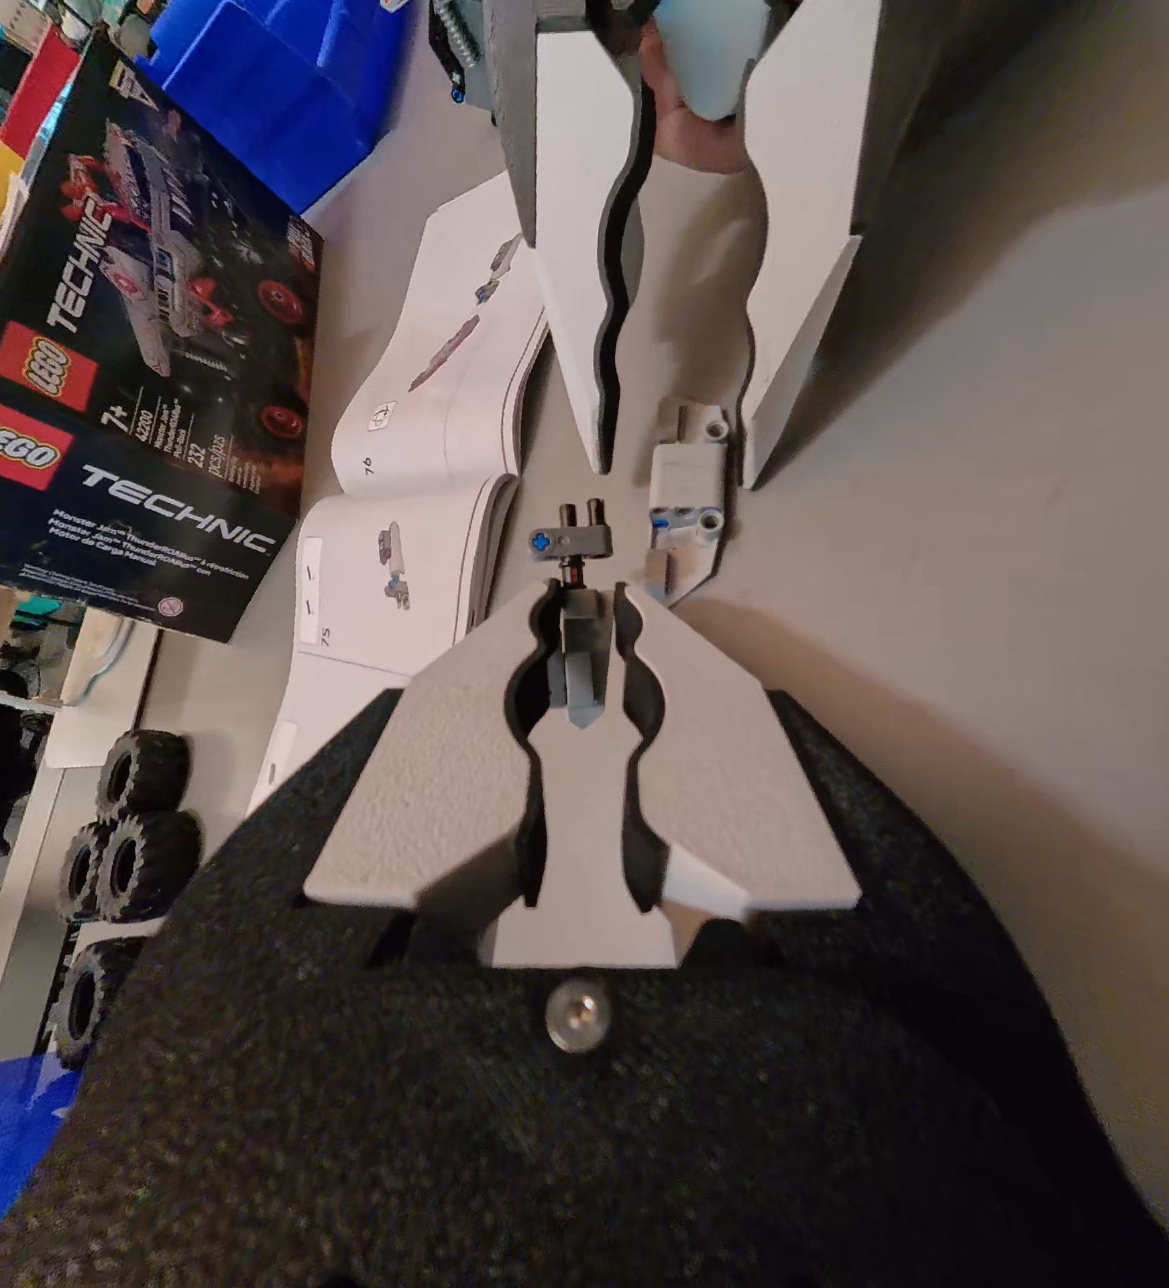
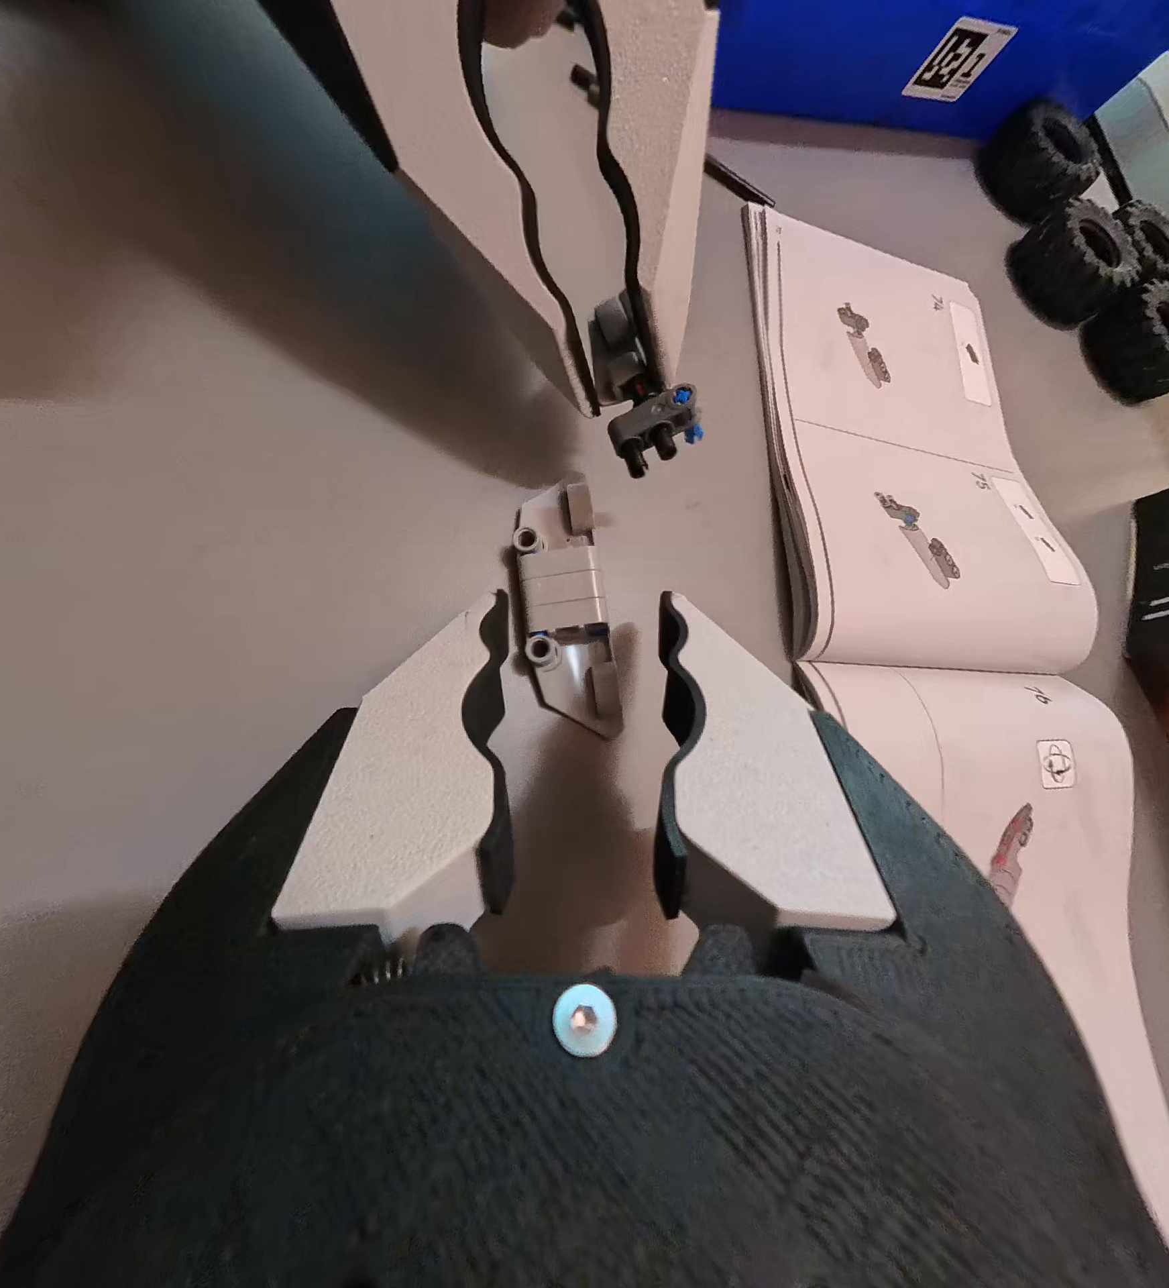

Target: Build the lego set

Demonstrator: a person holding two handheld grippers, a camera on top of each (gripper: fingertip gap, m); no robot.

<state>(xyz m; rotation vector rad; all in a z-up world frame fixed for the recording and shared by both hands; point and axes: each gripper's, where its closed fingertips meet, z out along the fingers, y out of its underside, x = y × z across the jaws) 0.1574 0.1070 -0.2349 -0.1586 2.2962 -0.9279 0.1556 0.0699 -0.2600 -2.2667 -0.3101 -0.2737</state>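
You are at a hobby or lab-style work table (image 2: 184, 627) — plain, pale and lit from above. Blue plastic storage bins (image 1: 289, 90) stand along its edge beside the boxed set (image 1: 128, 362), an open instruction booklet (image 2: 916, 453) and loose black tyres (image 2: 1118, 293) — a sorting-and-assembly station, with shelving and clutter dim beyond the table's edge.

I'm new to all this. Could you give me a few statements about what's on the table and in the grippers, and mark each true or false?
1. The left gripper grips a dark grey Lego piece. True.
2. The right gripper is clamped on the light grey Lego assembly. False: its fingers are spread, and the assembly lies on the table.
3. The instruction booklet lies open. True.
4. The black tyres are mounted on a truck. False: they sit loose.
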